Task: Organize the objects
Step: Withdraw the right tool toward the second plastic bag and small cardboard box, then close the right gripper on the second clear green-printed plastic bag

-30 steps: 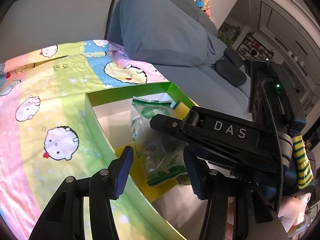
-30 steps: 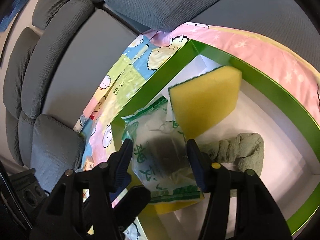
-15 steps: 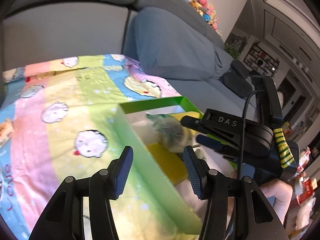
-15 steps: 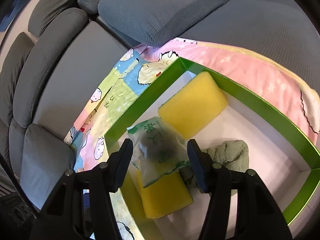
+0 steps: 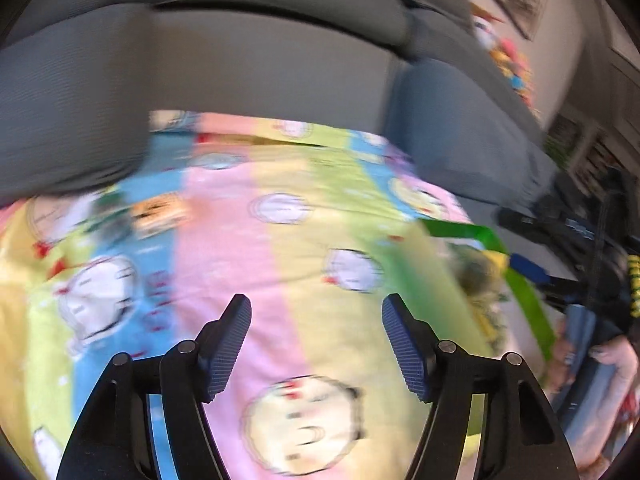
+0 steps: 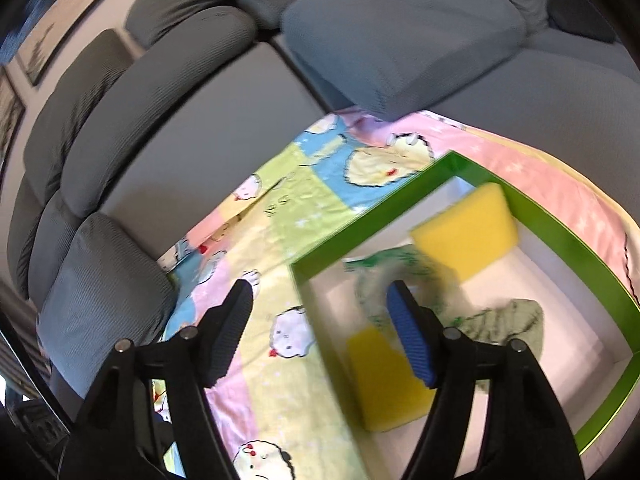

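Our right claw [image 6: 320, 312] hangs spread and empty over the green box [image 6: 372, 216]'s near wall; inside lie 2 yellow sponges [image 6: 468, 232], a plastic packet [image 6: 384, 280] and a green cloth [image 6: 512, 320]. Our left claw [image 5: 316, 336], also spread, hovers over the blanket [image 5: 224, 216]. We judge the next item must be found.

Left wrist cam sits low over the cartoon blanket [image 5: 248, 248], looking along its fingers [image 5: 228, 340] toward the grey sofa back [image 5: 240, 60], all motion-blurred. Right wrist cam is higher, tilted down into the green box [image 6: 372, 212] from close by, sofa cushions [image 6: 400, 28] behind. Both views share the blanket, the sofa and that box, which only clips the left cam's right edge [image 5: 524, 296]
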Motion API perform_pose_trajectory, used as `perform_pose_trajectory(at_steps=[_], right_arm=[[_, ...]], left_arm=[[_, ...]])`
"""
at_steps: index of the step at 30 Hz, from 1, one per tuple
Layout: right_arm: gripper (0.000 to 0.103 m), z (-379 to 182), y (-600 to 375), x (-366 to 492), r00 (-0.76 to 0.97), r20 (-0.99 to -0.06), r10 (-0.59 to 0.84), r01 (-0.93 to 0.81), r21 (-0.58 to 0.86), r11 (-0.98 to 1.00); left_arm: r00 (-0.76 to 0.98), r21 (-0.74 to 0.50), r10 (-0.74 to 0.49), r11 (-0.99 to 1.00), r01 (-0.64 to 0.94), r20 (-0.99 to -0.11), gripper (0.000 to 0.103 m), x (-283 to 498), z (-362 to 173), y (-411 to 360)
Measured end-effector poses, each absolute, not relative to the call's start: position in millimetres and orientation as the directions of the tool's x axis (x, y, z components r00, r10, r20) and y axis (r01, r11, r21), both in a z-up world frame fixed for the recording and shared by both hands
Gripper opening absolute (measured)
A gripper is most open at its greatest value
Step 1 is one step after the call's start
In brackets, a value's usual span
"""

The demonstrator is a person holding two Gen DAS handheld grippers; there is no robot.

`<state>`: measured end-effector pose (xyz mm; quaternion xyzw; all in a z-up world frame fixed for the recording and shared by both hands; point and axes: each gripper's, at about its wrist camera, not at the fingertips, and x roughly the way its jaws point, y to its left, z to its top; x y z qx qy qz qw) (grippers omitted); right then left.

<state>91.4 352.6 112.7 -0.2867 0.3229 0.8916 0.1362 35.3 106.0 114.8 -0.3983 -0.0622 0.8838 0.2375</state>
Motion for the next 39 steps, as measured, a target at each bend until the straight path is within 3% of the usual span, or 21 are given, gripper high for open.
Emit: perform_pose_trajectory(at_steps=[3,5,7,13,20,25,29,39], right_arm=[[0.073,118.4,334.3,82.4,-0.809,-0.587,0.029,-0.381,0.486,-0.786],[0.082,122.6,318.0,74.6,-0.813,-0.582,0.004,-0.341,0.471,-0.814],[0.085,126.2,299.5,64.6,-0.813,-0.582,-0.024,-0.292,0.443,-0.848],[0.088,129.1,237.8,34.7,-0.795,-0.6,-0.085,-0.155,0.337,-0.928],[0.089,121.4,174.4,4.7,-0.764,-0.616,-0.191,-0.041,0.342,-0.939],[0.091,113.7,125.1,-29.6,-0.755,-0.567,-0.328,0.134,0.355,-0.925],[0.091,91.8,96.9,-63.1,-0.7,-0.6,-0.386,0.164,0.391,-0.906],[0.091,62.7,34.8,-130.0,-0.639,-0.709,-0.298,0.163,0.253,-0.954]], left_arm=[[-0.597,-0.333,0.423,-0.906,-0.261,-0.681,0.07,28.4,107.1,69.3],[-0.606,-0.363,0.404,-0.911,-0.196,-0.685,0.078,24.6,99.2,45.1],[-0.621,-0.37,0.375,-0.918,-0.144,-0.689,0.08,22.0,91.6,24.8],[-0.621,-0.366,0.318,-0.929,-0.052,-0.717,0.08,14.6,76.5,-11.5],[-0.599,-0.371,0.298,-0.929,-0.001,-0.744,0.08,5.8,65.6,-39.0],[-0.585,-0.273,0.179,-0.959,0.075,-0.791,0.08,5.1,62.1,-55.2],[-0.584,-0.326,0.203,-0.939,0.112,-0.786,0.08,3.6,60.6,-76.0],[-0.581,-0.362,0.221,-0.922,0.138,-0.783,0.08,3.5,62.1,-101.9]])
